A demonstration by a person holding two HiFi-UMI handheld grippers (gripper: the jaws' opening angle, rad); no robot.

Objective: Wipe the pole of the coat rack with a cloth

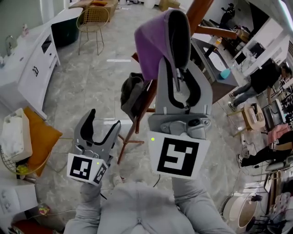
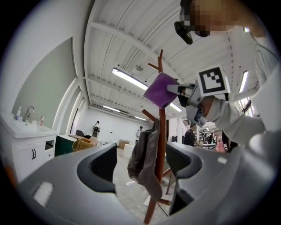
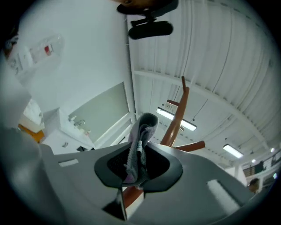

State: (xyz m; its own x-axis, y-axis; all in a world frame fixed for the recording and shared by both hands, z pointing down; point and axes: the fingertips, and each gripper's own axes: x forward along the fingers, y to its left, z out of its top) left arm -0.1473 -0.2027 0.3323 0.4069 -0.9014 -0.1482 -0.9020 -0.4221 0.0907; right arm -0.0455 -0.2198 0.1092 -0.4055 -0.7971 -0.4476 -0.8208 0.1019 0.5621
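Clenching the purple cloth (image 1: 153,43), the right tool (image 1: 177,55) holds it high beside the coat rack pole (image 1: 197,13); the left tool (image 1: 104,125) hangs lower, released and empty.

The folded purple cloth (image 1: 153,41) hides much of the reddish-brown wooden coat-rack pole (image 1: 199,13) in my head view. Whether they touch, I cannot tell.

Purple cloth (image 1: 152,40), reddish-brown coat rack pole (image 2: 161,129), dark grey garment (image 1: 131,93), black-and-white square-patterned marker cube (image 1: 177,157), orange cushion (image 1: 44,137)
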